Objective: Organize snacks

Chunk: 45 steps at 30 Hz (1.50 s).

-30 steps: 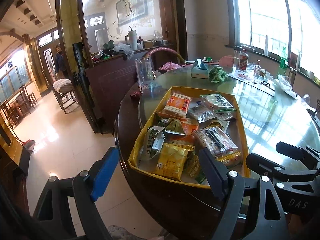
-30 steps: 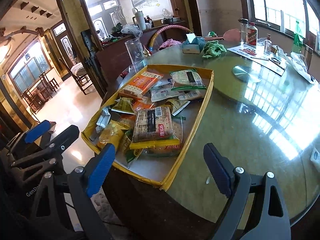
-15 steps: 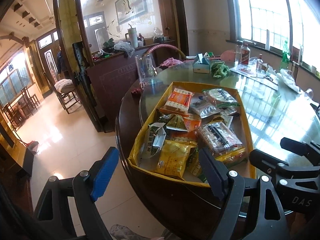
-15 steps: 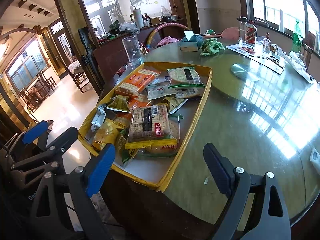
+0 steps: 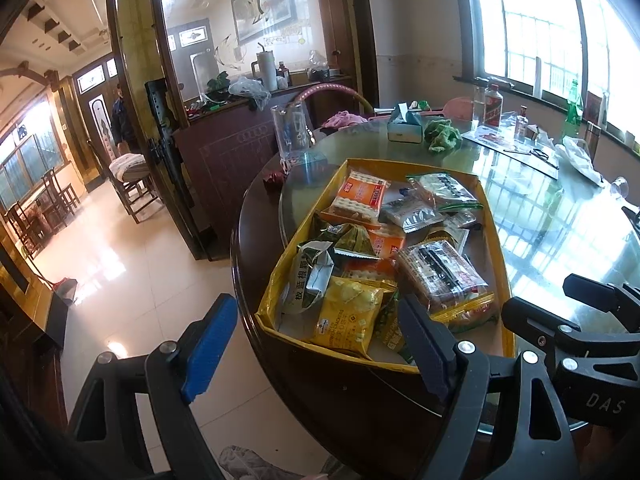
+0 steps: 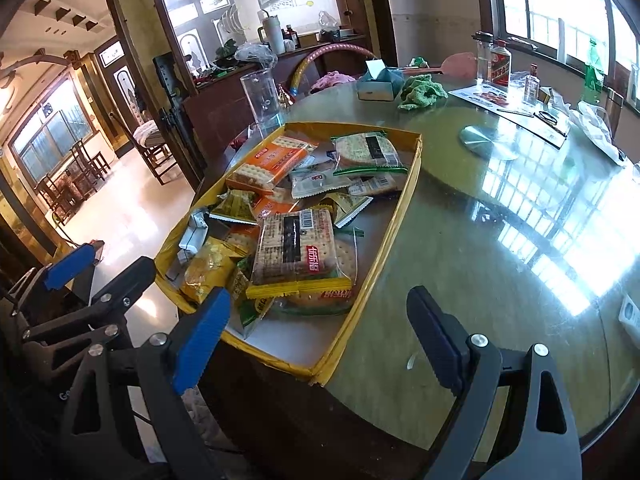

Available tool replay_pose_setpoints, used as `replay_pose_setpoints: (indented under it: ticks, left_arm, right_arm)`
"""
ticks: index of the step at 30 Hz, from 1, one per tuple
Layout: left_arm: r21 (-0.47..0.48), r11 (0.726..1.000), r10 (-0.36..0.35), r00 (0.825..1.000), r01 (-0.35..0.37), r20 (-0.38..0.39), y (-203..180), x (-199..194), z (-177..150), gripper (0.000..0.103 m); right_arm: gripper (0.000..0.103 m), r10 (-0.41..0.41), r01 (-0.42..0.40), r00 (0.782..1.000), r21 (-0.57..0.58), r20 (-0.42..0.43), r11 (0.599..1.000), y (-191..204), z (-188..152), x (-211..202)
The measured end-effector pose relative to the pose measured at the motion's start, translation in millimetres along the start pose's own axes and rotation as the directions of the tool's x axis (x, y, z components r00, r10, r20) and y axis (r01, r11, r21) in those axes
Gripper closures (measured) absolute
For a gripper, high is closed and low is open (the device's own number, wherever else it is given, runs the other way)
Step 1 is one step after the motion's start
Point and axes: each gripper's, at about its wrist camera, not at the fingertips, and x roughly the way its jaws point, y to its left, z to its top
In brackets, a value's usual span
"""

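A shallow yellow cardboard tray [image 5: 496,236] [image 6: 400,208] lies at the near edge of a round glass-topped table, heaped with several snack packets. On the pile I see an orange cracker pack [image 5: 356,200] [image 6: 272,160], a yellow packet [image 5: 348,316] [image 6: 208,268], and a clear cracker pack with a yellow hem [image 5: 440,276] [image 6: 300,252]. My left gripper [image 5: 316,344] hovers open in front of the tray's near left corner, holding nothing. My right gripper [image 6: 320,332] hangs open at the near right corner, also holding nothing. Each gripper shows at the edge of the other's view.
Farther back on the table [image 6: 500,248] stand a clear plastic pitcher [image 5: 290,132], a tissue box [image 5: 404,128], a green cloth [image 6: 422,90], bottles [image 6: 500,66], a metal disc [image 6: 486,142] and papers. A wooden counter and chairs stand beyond; tiled floor spreads left.
Both grippers have drifted slightly, so the tray sits a little farther away and more centred. Both stay open, and no packet has moved.
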Motion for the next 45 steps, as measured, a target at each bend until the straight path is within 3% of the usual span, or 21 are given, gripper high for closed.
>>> replay_pose_setpoints:
  ticks: [45]
  left_arm:
    - [-0.008,1.000,0.003,0.995,-0.004,-0.100,8,30,-6,0.021]
  right_arm:
    - [0.013,-0.022,0.021,0.998,-0.023,-0.053,1.000,15,3,30]
